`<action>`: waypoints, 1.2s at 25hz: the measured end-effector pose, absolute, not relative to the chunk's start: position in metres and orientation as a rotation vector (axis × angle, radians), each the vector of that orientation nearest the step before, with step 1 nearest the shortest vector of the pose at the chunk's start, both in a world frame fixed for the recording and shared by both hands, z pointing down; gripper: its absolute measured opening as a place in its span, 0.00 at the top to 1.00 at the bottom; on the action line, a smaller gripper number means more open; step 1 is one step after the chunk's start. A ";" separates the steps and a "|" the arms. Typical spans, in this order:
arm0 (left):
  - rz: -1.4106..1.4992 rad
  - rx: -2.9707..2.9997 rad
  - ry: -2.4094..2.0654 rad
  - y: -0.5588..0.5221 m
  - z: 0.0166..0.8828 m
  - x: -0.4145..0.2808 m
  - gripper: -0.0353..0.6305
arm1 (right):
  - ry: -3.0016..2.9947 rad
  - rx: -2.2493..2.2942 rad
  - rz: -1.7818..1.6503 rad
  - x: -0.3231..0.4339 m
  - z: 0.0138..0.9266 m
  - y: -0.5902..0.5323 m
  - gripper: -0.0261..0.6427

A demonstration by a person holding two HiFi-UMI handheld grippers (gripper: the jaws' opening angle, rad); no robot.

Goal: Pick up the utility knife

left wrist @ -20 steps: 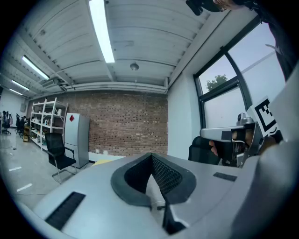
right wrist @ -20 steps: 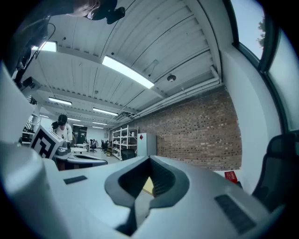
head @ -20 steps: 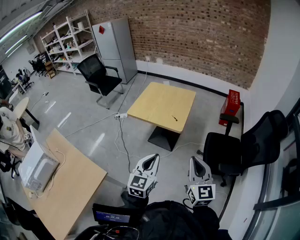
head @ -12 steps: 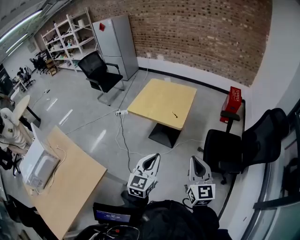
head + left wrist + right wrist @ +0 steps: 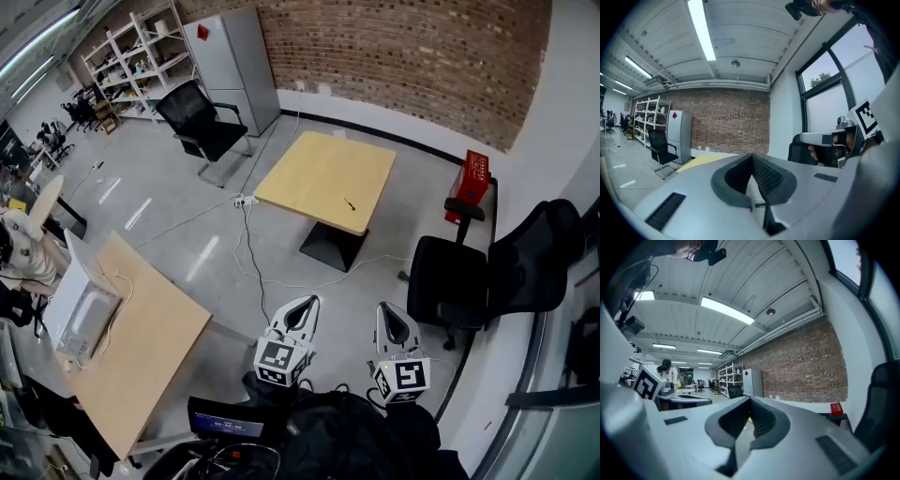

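Lying near table (image 5: 314, 173) edge, utility knife (image 5: 349, 203)

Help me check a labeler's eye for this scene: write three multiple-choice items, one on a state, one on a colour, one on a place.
1. How do the left tongs and the right tongs stand?
A. both wide open
B. both shut, empty
C. left shut, right wide open

2. What colour is the box by the brick wall?
A. red
B. blue
C. green

3. Where is the utility knife?
A. between the left tongs
B. on the box
C. on the square table

Answers:
1. B: each gripper view shows the pad tips meeting with nothing between them.
2. A: the head view shows the box plainly red against the pale floor.
3. C: the knife is a small dark thing near the table's right edge, well ahead of both tongs.
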State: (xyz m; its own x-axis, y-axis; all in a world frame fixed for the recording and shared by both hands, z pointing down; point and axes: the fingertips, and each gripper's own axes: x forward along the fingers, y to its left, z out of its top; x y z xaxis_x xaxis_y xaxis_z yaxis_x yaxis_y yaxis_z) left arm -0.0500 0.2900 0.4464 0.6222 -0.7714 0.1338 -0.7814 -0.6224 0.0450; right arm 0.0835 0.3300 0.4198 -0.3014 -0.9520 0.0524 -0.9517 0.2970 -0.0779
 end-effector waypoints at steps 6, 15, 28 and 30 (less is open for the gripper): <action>0.177 2.733 -1.295 0.295 0.454 -0.042 0.95 | 2.559 -1.840 -0.170 0.083 0.428 0.332 0.96; 0.150 2.744 -1.253 0.256 0.458 -0.037 0.95 | 2.611 -1.850 -0.128 0.072 0.432 0.300 0.96; 0.105 2.763 -1.179 0.146 0.452 -0.054 0.95 | 2.594 -1.903 -0.080 0.051 0.422 0.193 0.96; 0.117 2.780 -1.149 0.134 0.455 -0.056 0.95 | 2.598 -1.908 -0.090 0.045 0.425 0.179 0.96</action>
State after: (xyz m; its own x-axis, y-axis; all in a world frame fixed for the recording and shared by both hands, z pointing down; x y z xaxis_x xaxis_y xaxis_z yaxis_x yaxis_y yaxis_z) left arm -0.0564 0.1340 0.4545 0.7070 -0.6968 0.1210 -0.7069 -0.7014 0.0911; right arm 0.0451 0.1792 0.4248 -0.2979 -0.9493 0.1000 -0.9540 0.2998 0.0040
